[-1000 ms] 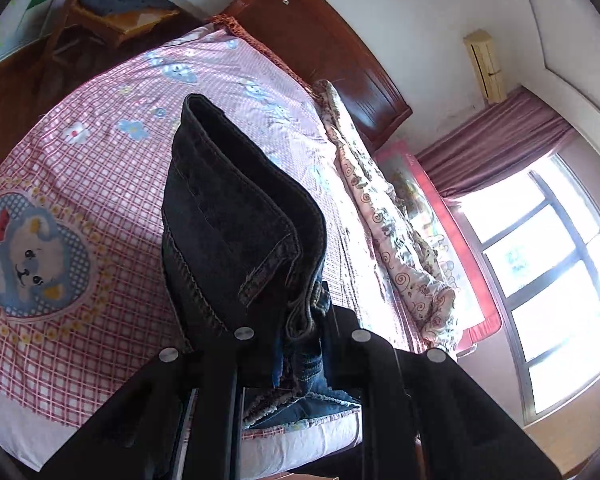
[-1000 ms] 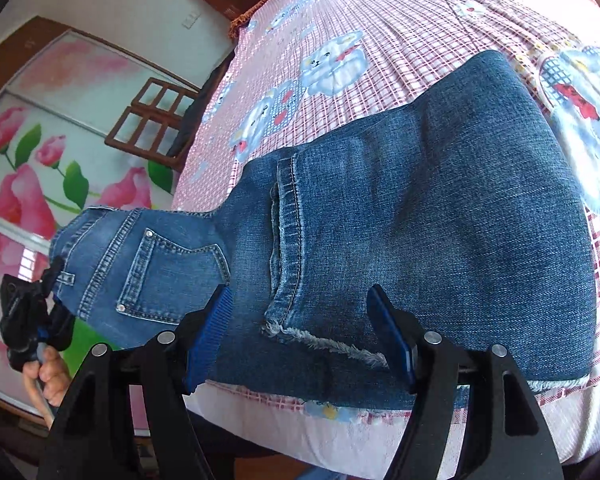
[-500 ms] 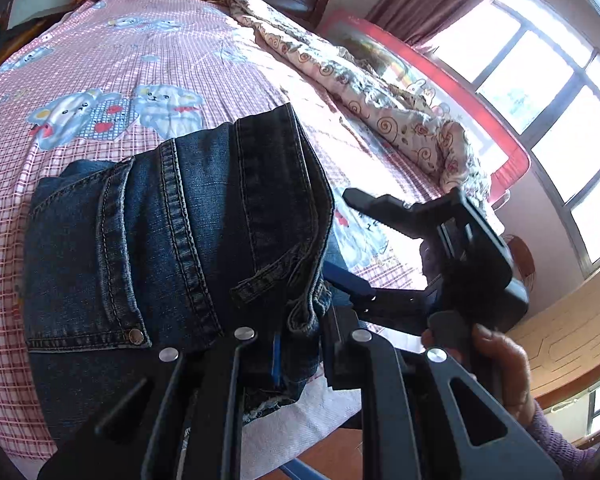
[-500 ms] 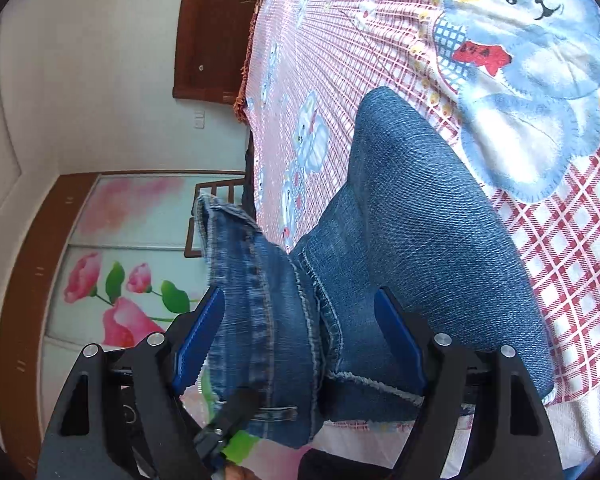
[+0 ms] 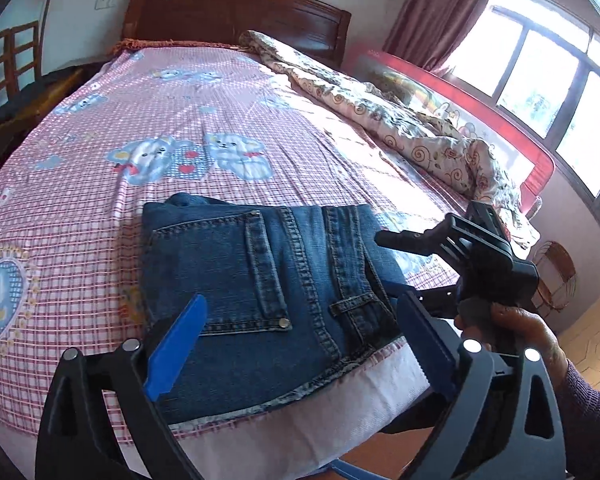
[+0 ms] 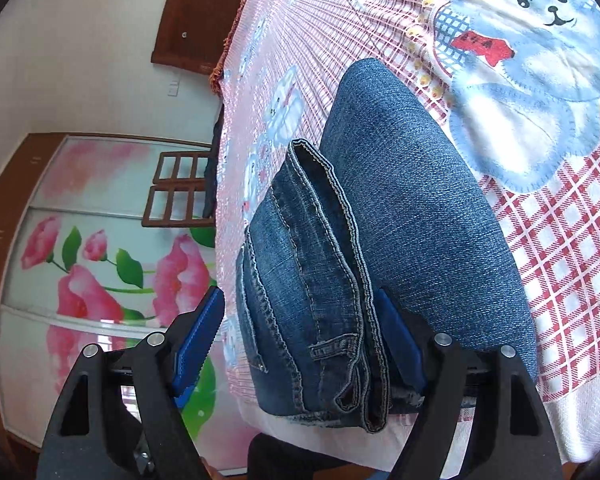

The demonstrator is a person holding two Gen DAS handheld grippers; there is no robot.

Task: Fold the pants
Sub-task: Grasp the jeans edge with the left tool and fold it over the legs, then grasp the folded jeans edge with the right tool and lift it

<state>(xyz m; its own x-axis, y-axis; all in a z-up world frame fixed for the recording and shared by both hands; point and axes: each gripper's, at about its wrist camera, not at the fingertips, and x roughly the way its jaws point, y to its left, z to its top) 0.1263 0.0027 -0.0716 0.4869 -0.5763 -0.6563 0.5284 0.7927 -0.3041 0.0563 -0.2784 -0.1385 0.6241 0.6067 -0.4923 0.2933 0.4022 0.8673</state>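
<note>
The blue jeans (image 5: 260,288) lie folded in a flat stack at the near edge of the bed, back pocket and waistband facing up. My left gripper (image 5: 296,344) is open just above the near end of the stack and holds nothing. My right gripper (image 6: 300,340) is open, with the waistband end of the jeans (image 6: 340,280) between its spread blue pads (image 6: 198,338). In the left wrist view the right gripper (image 5: 404,276) reaches in at the right edge of the stack, held by a hand.
The bed has a pink checked sheet (image 5: 180,120) with bear prints. A rumpled quilt (image 5: 380,120) lies along its right side. A wooden headboard (image 5: 236,8) stands at the far end. A chair (image 5: 4,80) stands at the left. A flower-painted wardrobe (image 6: 100,260) shows behind.
My left gripper carried the waistband end over the legs, laid it down, and has opened and let go. The jeans now lie flat in a folded stack.
</note>
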